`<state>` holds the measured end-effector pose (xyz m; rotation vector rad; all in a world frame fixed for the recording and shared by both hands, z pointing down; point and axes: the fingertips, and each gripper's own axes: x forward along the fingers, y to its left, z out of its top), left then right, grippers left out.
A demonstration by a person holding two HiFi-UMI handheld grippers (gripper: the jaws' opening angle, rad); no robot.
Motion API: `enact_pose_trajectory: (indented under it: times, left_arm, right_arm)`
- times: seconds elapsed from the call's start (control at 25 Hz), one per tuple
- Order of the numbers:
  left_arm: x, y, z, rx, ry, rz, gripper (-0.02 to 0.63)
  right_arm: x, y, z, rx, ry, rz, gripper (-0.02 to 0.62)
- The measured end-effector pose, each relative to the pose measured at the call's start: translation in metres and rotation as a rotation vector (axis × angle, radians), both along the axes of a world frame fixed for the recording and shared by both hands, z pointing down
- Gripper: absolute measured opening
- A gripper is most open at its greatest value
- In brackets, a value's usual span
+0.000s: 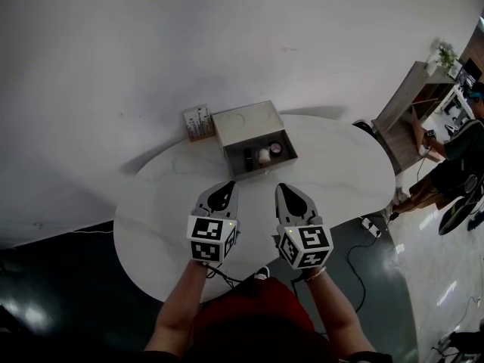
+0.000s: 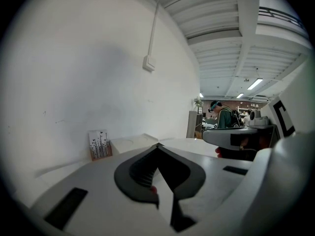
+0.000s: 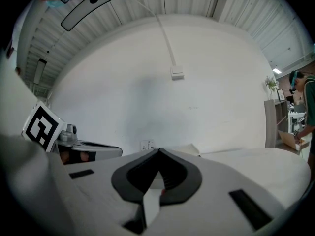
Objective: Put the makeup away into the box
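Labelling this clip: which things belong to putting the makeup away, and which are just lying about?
Job: box, makeup pieces inside it, left tool and right tool, both shut and empty.
Lying about: plant-print card behind the box, power strip.

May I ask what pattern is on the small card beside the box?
The card is white with black plant silhouettes, clearest in the left gripper view.
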<state>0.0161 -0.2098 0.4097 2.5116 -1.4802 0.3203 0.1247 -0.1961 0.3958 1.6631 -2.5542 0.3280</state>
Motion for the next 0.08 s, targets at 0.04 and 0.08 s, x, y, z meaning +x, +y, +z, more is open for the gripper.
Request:
enact_pose_trajectory:
  times: [0.04, 0.08]
  left_arm:
    - [0.0009, -0.0009, -0.0009, 0.004, 0.0, 0.0, 0.021]
    - [0.0019, -0.0018, -0.0019, 0.007, -0.001, 0.0, 0.021]
  right_arm:
    - [0.0011, -0.0005, -0.0004, 0.002, 0.001, 0.0, 0.012]
    - [0.0022, -0.0011, -0.0009, 0.004, 0.001, -0.001, 0.012]
